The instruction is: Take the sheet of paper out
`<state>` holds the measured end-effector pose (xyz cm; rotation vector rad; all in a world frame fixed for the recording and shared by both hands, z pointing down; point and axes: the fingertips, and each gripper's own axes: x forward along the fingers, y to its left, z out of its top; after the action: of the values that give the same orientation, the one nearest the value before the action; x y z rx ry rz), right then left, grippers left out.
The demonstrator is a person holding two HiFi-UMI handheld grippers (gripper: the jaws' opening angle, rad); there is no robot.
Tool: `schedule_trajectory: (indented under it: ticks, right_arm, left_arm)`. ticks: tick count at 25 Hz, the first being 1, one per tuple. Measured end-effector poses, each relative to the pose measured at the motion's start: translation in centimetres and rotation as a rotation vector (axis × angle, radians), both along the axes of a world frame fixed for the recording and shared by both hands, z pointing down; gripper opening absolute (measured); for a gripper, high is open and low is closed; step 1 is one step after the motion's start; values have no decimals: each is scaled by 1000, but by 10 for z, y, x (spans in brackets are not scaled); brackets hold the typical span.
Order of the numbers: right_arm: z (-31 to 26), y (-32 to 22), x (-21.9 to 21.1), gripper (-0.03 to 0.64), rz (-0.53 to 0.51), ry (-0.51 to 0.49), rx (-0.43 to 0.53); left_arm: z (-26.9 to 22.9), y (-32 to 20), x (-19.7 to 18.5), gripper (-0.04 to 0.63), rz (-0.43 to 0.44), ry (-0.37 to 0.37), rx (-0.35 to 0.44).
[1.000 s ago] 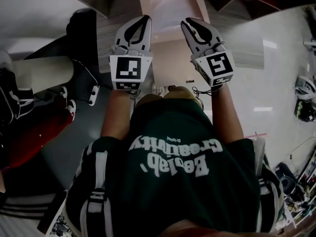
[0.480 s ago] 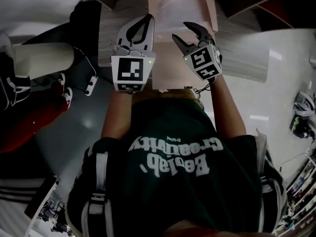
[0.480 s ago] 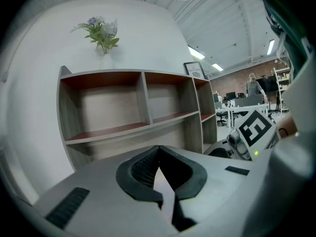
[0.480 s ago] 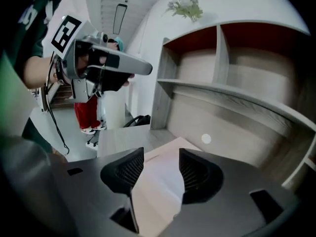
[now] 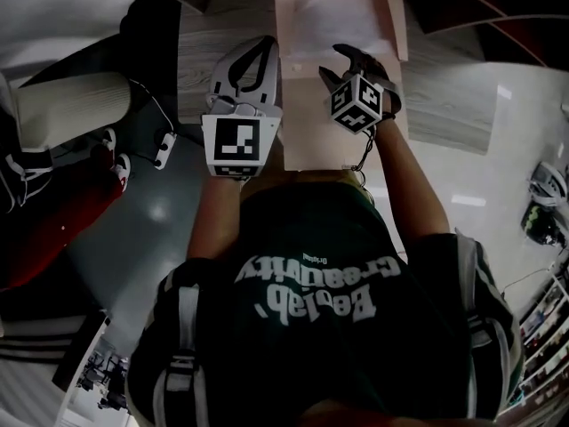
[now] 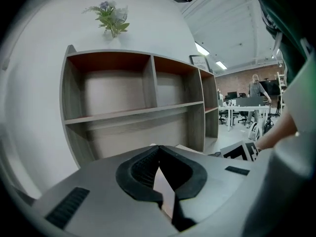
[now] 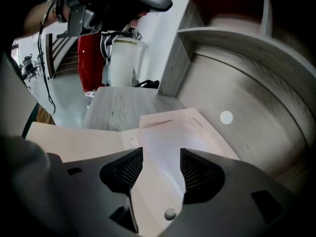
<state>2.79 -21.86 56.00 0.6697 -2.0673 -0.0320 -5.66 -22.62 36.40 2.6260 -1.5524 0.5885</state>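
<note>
A pale pink envelope (image 5: 333, 118) lies on the wooden desk (image 5: 222, 25), its flap (image 7: 84, 142) folded open. A white sheet of paper (image 5: 342, 16) shows at its far end and in the right gripper view (image 7: 165, 132). My right gripper (image 5: 336, 63) points steeply down over the envelope's middle. Its jaws have just been opening and stand open (image 7: 161, 154), with nothing pinched; the sheet and a snap button (image 7: 170, 214) show below the gap. My left gripper (image 5: 258, 50) hovers at the envelope's left edge, shut (image 6: 159, 148) and holding nothing.
An empty wooden shelf unit (image 6: 133, 112) stands behind the desk. To the left are a white cylinder (image 5: 71, 105), a red object (image 5: 53, 229) and cables (image 5: 164, 149) on the floor. A person (image 6: 256, 88) stands far off in the office.
The right gripper has dropped toward the envelope, rolled so its marker cube turns, and gone from shut to open. The left gripper sank a little.
</note>
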Motion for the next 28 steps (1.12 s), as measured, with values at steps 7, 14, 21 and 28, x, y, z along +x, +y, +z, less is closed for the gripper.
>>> schedule_trajectory:
  ticks: [7,14,21,28]
  right_arm:
    - [49,-20,10,222,50,106,26]
    - [80,-37,22,222,-39,316,168]
    - [78,-59,20,222,-81,411,316]
    - [77,-83,32,221,4,444,358]
  left_arm:
    - [31,-16,-10,17,14,6,-42]
    - [57,-23,-13,18,8,93,-104]
    - [68,-25,-19,17,7,103,-114]
    - [70,-33,-28,17,0,103,-116]
